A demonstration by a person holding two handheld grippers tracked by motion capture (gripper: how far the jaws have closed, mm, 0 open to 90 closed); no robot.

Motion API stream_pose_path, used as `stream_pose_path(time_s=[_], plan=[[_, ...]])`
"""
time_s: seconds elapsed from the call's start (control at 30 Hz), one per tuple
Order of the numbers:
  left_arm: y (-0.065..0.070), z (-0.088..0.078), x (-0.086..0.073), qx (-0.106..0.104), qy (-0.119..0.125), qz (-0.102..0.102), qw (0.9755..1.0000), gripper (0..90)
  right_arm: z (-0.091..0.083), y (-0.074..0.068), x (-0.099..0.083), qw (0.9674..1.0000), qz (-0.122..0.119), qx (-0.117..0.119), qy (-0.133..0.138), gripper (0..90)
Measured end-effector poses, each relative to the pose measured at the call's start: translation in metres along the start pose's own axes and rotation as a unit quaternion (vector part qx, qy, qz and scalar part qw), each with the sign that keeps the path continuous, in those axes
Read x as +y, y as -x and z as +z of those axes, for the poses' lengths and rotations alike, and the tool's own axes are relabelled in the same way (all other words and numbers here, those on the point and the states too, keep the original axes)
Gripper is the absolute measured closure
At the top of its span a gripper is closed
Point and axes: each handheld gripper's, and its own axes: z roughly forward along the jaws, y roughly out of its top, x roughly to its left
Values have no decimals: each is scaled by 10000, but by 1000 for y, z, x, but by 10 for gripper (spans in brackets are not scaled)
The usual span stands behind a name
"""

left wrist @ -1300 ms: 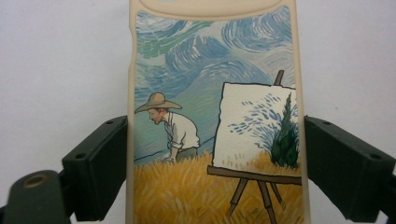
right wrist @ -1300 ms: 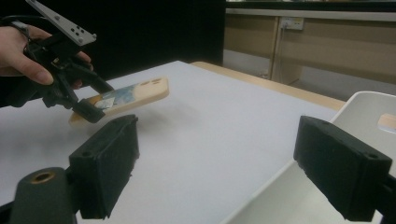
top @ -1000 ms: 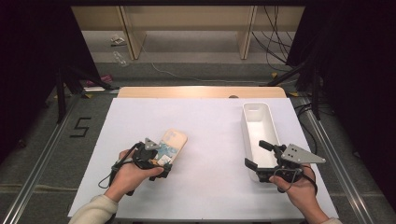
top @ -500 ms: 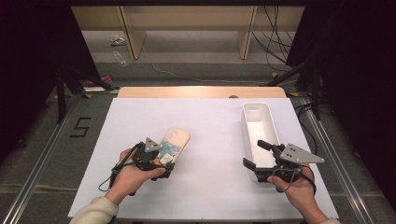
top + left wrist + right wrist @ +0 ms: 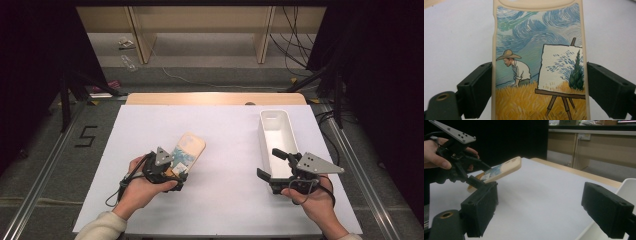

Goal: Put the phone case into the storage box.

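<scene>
A cream phone case [image 5: 190, 148] printed with a painter at an easel in a wheat field is clamped across its width by my left gripper [image 5: 176, 167]. In the left gripper view both black jaws press the case's [image 5: 536, 37] long edges. The right gripper view shows the case [image 5: 504, 168] lifted off the sheet, far end tilted up, in that left gripper [image 5: 477, 178]. My right gripper [image 5: 272, 164] is open with nothing between its jaws, hovering at the near end of a long white tray [image 5: 274, 114].
A white sheet [image 5: 225, 135] covers the table, with a wooden edge [image 5: 215, 98] at the far side. The tray's rim [image 5: 629, 187] lies beside my right gripper's right jaw. Beyond the table are floor, cables and shelf legs.
Hardly anything differs: the case's far end has shifted slightly right and up, and my right gripper has edged a little left.
</scene>
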Motion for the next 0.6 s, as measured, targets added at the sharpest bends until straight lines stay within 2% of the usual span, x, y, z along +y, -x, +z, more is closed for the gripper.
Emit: stream_pose_path(time_s=[0.17, 0.6], plan=[[2, -2, 1, -2, 156, 77, 9998, 117, 4, -3, 1, 10000, 16, 49, 5, 147], [7, -3, 2, -90, 246, 227, 9994, 116, 18, -10, 8, 9998, 89, 179, 87, 146]])
